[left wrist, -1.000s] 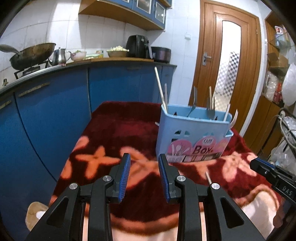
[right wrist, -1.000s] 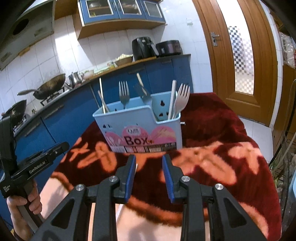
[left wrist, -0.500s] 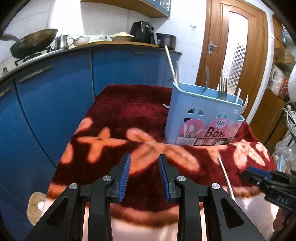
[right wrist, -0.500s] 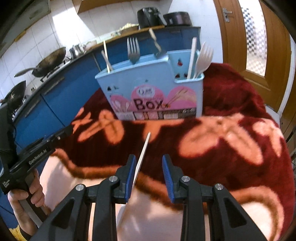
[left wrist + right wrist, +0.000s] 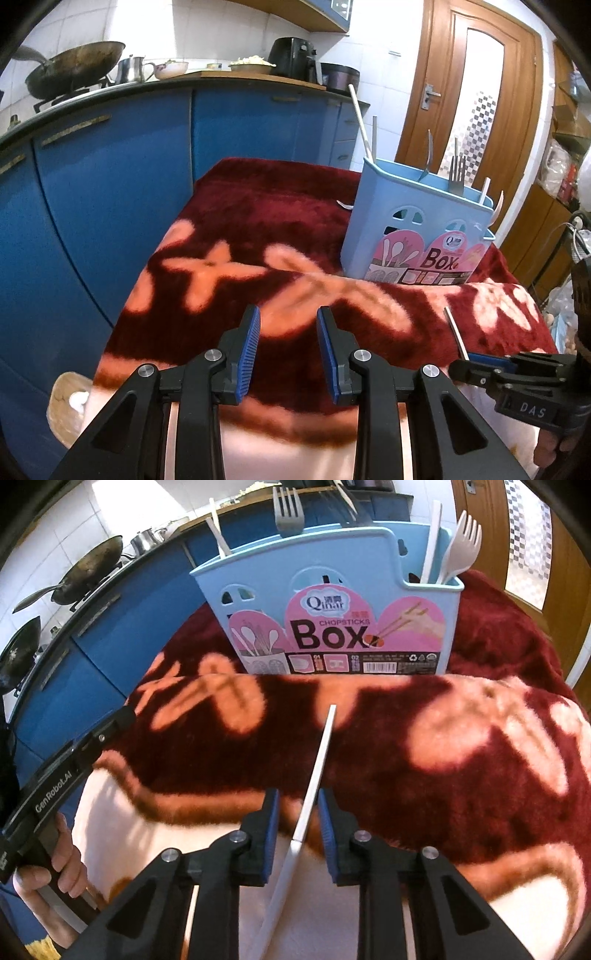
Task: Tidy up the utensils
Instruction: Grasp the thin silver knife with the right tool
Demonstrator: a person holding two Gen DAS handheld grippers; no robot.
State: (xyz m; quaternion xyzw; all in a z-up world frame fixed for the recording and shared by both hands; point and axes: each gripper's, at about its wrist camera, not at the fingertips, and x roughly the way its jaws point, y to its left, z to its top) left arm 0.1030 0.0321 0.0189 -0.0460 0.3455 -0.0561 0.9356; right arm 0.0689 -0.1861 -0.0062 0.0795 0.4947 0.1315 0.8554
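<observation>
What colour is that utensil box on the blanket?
The utensil box is light blue with a pink label, clearest in the right wrist view.

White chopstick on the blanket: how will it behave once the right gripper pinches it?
The chopstick looks thin, straight and smooth: probably stiff and light, but it may pivot or slip. The right gripper is closing around it near one end, so the long free end could droop.

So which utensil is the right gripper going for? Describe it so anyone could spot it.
Start at the blue utensil box on the red floral blanket. In front of it lies one white chopstick, flat, between the closing right gripper jaws. Every other utensil stands upright in the box.
</observation>
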